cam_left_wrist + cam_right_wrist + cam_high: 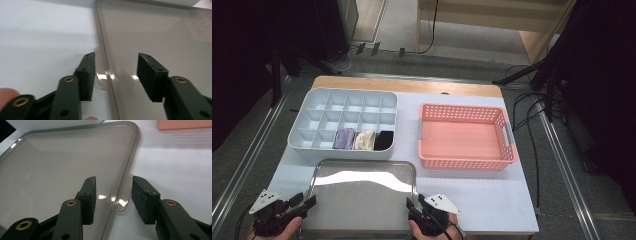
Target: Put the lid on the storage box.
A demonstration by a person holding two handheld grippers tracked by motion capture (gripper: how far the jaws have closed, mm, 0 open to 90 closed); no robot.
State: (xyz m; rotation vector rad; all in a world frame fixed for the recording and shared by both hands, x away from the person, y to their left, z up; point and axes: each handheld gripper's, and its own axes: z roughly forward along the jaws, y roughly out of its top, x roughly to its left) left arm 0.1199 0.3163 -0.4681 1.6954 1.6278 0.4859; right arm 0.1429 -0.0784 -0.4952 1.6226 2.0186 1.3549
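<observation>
Black jaws rise at the bottom of each gripper view, and between each pair runs one side rim of the steel tray [362,192]. At the left gripper [116,75] the jaws stand apart with the tray's left rim and its small side handle between them — no pad is seen pressing on the metal. At the right gripper [113,197] the same is found on the opposite rim: one jaw over the tray's floor, the other over the white table [492,200], a clear gap on both sides.

In the high view the tray is seen at the near edge of the table, between the two hands and just in front of the grey divided organiser [343,122]; the pink basket [466,137] sits well apart, to the far right. The tray's long axis is judged to run across the table, from one gripper to the other, so each hand is nearest its own short side. A lift is judged to turn on both rims being pinched level and together — neither is yet gripped.
</observation>
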